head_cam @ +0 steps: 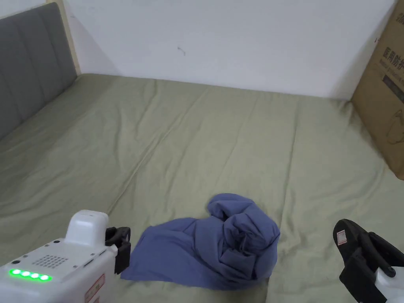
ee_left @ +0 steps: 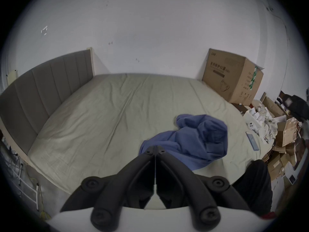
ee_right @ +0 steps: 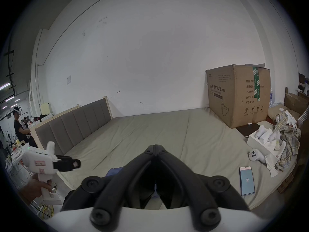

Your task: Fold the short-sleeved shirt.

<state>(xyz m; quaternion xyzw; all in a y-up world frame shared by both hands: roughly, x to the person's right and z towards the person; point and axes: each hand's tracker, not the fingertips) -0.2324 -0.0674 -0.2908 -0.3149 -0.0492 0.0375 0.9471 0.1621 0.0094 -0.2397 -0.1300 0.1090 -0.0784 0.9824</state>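
Observation:
A blue short-sleeved shirt lies crumpled in a heap on the green bed sheet, near the front edge. My left gripper hovers just left of the shirt, jaws shut with nothing between them. In the left gripper view its tips meet in front of the shirt. My right gripper hangs to the right of the shirt, apart from it. In the right gripper view its jaws are shut and empty, with a sliver of the shirt below them and the left gripper farther off.
A large cardboard box stands on the bed at the right. A grey headboard bounds the left side. A phone, a controller and a pile of clothes lie along the right edge. A person stands far left.

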